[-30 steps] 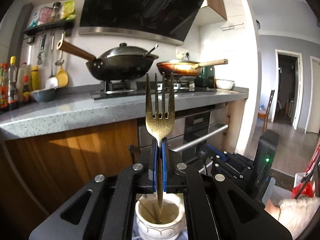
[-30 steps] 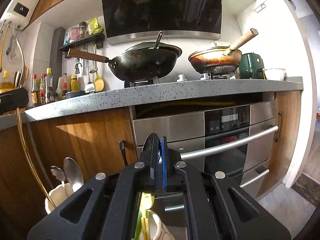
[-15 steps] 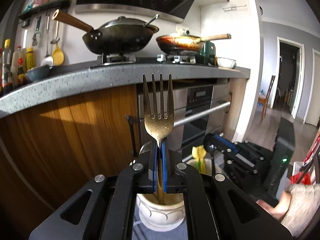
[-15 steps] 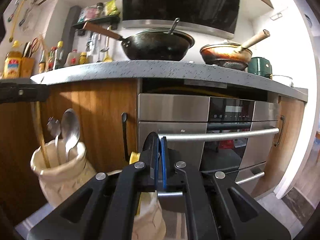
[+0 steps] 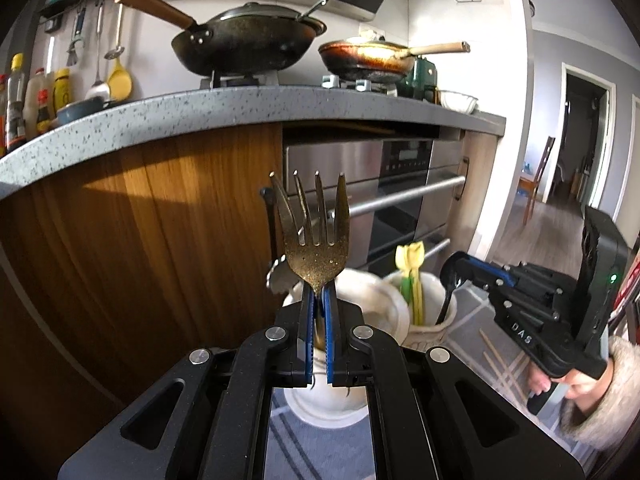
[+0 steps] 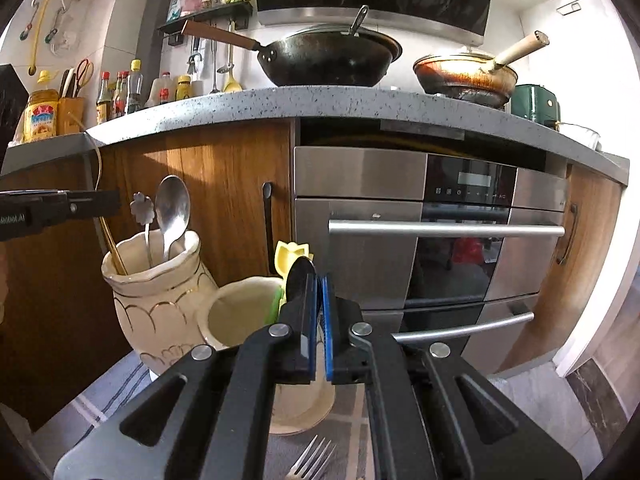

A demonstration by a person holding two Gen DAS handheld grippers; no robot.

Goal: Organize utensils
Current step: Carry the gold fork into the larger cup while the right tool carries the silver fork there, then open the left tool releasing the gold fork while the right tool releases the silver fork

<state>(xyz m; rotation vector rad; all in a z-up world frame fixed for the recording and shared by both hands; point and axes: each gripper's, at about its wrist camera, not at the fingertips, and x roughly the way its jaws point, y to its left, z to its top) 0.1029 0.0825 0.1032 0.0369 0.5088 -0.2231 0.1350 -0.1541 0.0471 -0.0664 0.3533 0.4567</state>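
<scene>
My left gripper (image 5: 319, 300) is shut on a gold fork (image 5: 316, 236), tines up, its handle reaching down into a tall cream vase (image 5: 360, 308). In the right wrist view that vase (image 6: 156, 292) holds two silver spoons (image 6: 172, 208) and the gold handle (image 6: 112, 248). My right gripper (image 6: 319, 296) is shut on a black spoon (image 6: 300, 276), over a shorter cream holder (image 6: 240, 316) with yellow utensils (image 6: 290, 256). In the left wrist view the right gripper (image 5: 472, 270) holds the black spoon (image 5: 450, 296) in the short holder (image 5: 428, 320).
A silver fork (image 6: 314, 458) lies on the grey striped mat (image 6: 100, 404) in front of the holders. Chopsticks (image 5: 500, 364) lie on the mat to the right. Wooden cabinet (image 6: 224, 184) and steel oven (image 6: 420, 232) stand close behind, under the counter (image 6: 320, 104).
Both grippers have come down. The gold fork's handle has sunk further into the tall vase, and the black spoon has gone down into the short holder.
</scene>
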